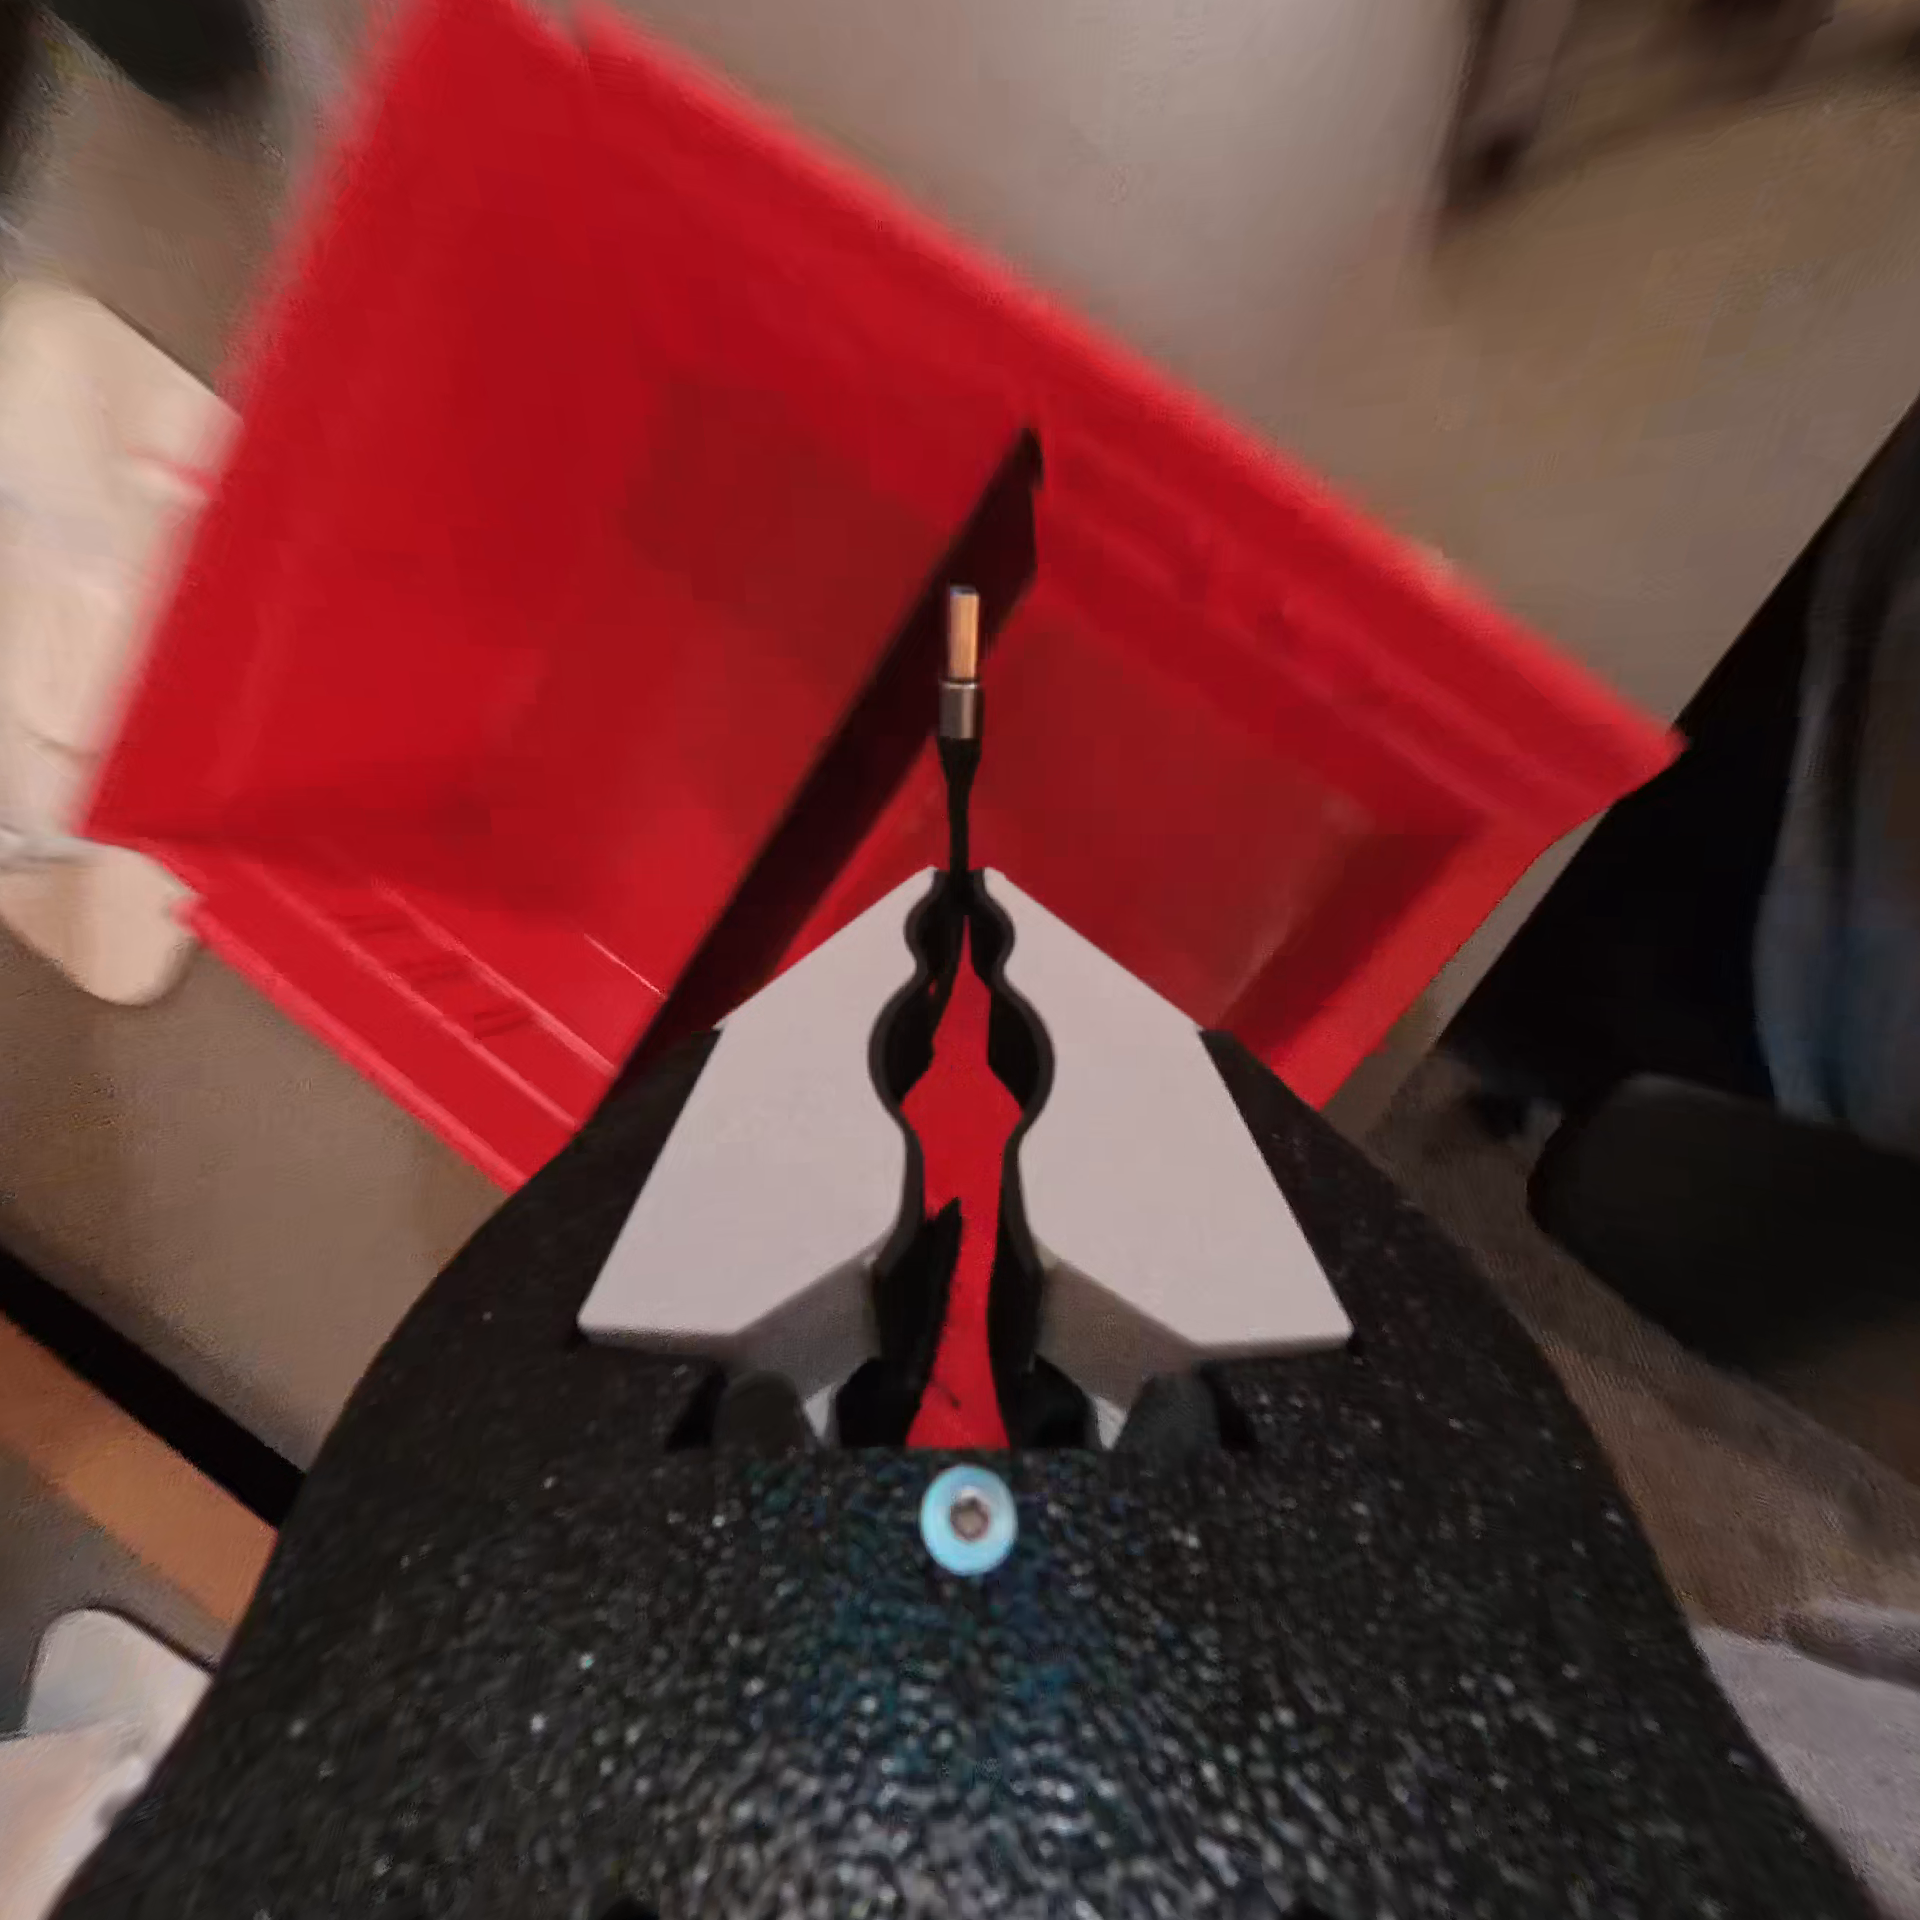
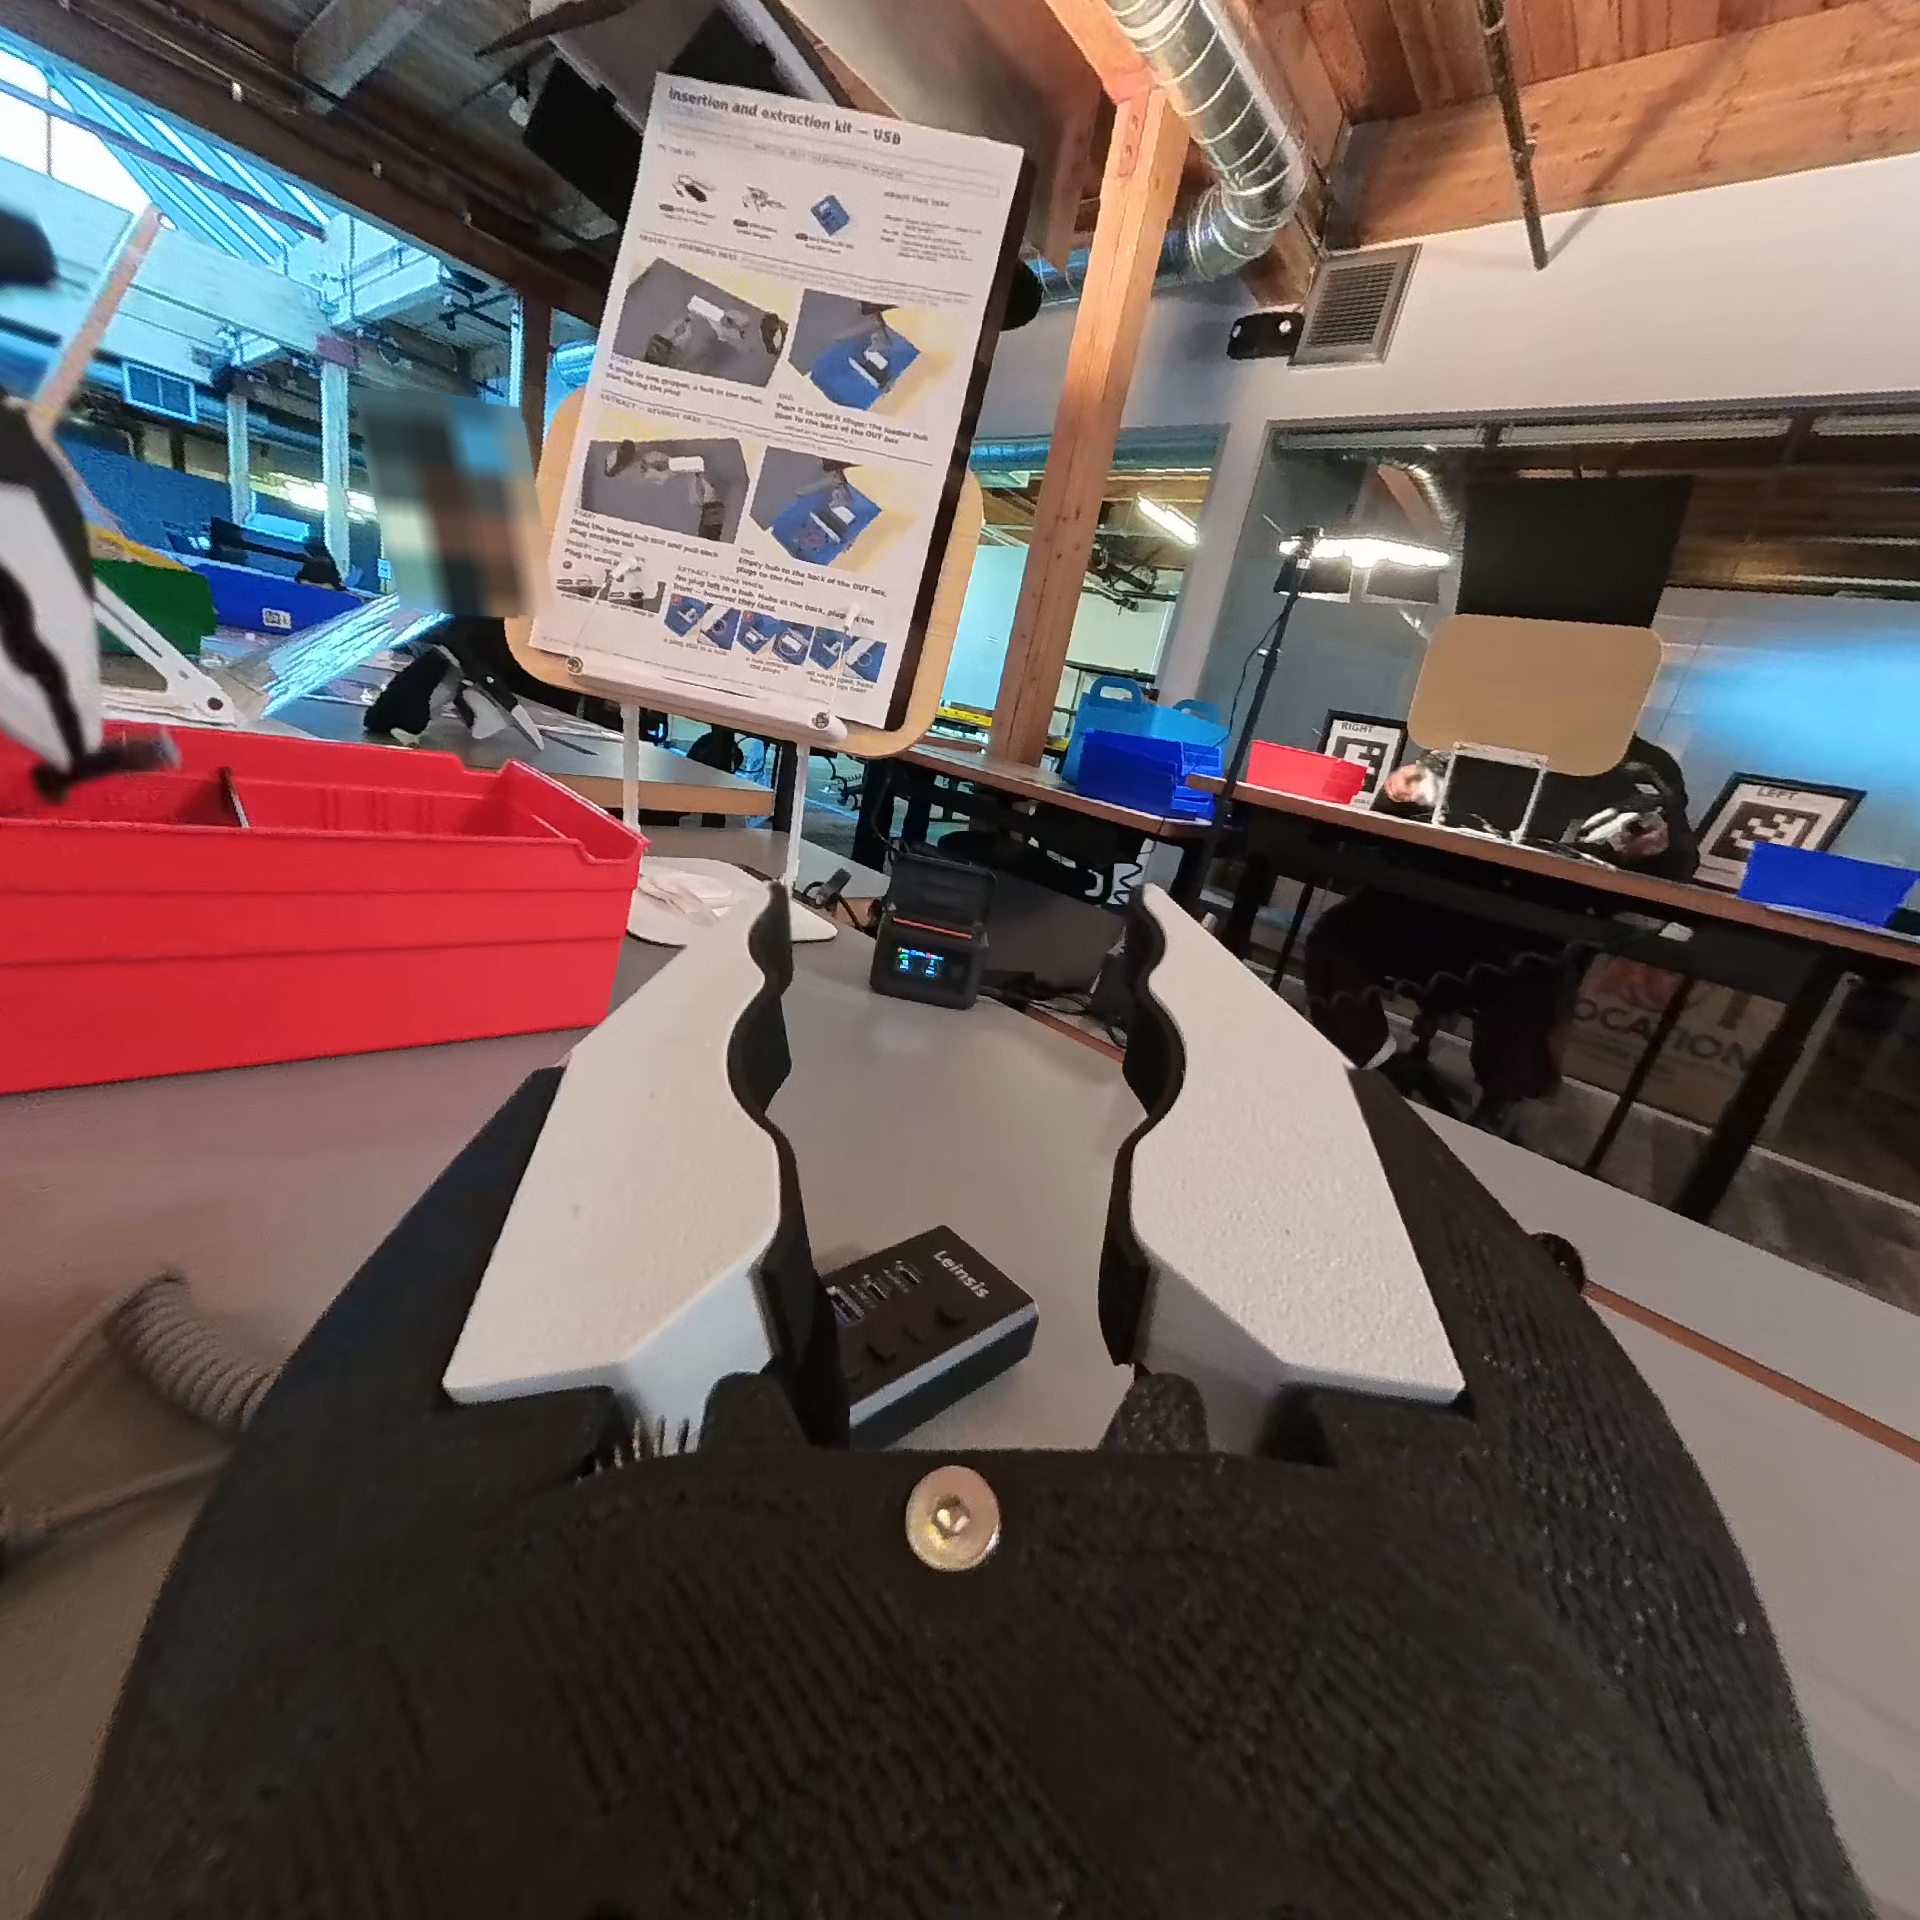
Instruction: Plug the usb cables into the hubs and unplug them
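Observation:
My left gripper (image 1: 958, 878) is shut on a black USB cable (image 1: 954, 805), just behind its metal plug (image 1: 958, 655). The plug points forward over a red bin (image 1: 582, 540) with a black divider (image 1: 883, 727). In the right wrist view the left gripper (image 2: 47, 727) shows at the far left, above the same red bin (image 2: 312, 914). My right gripper (image 2: 956, 935) is open and empty, low over the grey table (image 2: 935, 1101). A black USB hub (image 2: 935, 1320) lies on the table between the bases of its fingers, touching neither that I can see.
A stand with a printed instruction sheet (image 2: 790, 405) rises behind the bin. A small black device with a lit screen (image 2: 928, 935) sits farther back. A coiled grey cord (image 2: 187, 1361) lies at the left. Other tables with blue and red bins (image 2: 1143, 758) stand beyond.

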`<state>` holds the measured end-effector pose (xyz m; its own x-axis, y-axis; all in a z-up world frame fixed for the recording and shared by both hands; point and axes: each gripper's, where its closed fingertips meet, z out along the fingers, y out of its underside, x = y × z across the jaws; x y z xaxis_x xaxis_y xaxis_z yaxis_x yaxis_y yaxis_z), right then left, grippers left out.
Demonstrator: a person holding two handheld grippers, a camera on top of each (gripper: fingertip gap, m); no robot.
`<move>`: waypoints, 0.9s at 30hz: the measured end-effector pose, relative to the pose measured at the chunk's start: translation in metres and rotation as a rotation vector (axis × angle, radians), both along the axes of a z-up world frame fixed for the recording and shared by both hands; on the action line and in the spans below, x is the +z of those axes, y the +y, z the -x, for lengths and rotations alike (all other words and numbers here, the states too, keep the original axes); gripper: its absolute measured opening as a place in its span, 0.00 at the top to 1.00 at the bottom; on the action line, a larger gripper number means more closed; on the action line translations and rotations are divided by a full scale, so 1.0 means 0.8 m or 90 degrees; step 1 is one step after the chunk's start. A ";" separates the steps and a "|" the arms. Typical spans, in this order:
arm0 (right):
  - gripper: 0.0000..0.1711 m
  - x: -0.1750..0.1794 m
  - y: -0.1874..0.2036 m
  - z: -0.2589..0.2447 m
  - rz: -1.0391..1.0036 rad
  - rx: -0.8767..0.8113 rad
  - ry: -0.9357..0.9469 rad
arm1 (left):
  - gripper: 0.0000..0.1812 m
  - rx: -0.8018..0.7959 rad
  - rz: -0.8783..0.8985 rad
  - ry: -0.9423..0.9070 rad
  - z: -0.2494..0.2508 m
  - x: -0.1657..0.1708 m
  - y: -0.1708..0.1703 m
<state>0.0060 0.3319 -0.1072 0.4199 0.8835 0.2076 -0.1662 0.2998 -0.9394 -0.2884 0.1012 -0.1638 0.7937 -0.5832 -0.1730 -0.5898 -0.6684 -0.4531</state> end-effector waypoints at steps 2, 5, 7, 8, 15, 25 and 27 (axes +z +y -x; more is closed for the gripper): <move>0.63 0.000 -0.001 0.000 -0.002 0.001 0.000 | 1.00 -0.008 -0.112 -0.029 -0.018 0.062 0.021; 0.63 0.001 -0.004 0.002 -0.007 0.008 -0.002 | 1.00 -0.014 -0.272 -0.091 -0.064 0.145 0.056; 0.63 -0.001 -0.009 0.005 -0.016 0.021 -0.012 | 1.00 -0.056 -0.333 -0.152 -0.113 0.177 0.071; 0.63 -0.003 -0.014 0.008 -0.023 0.031 -0.020 | 1.00 -0.080 -0.370 -0.163 -0.135 0.187 0.080; 0.74 0.037 -0.104 0.016 -0.024 0.290 0.016 | 1.00 -0.264 -0.549 -0.182 -0.276 0.177 0.111; 0.83 0.102 -0.208 -0.010 -0.047 0.522 0.045 | 1.00 -0.444 -0.534 -0.328 -0.380 0.134 0.092; 0.95 0.098 -0.211 -0.011 -0.072 0.517 0.019 | 1.00 -0.440 -0.522 -0.330 -0.382 0.128 0.097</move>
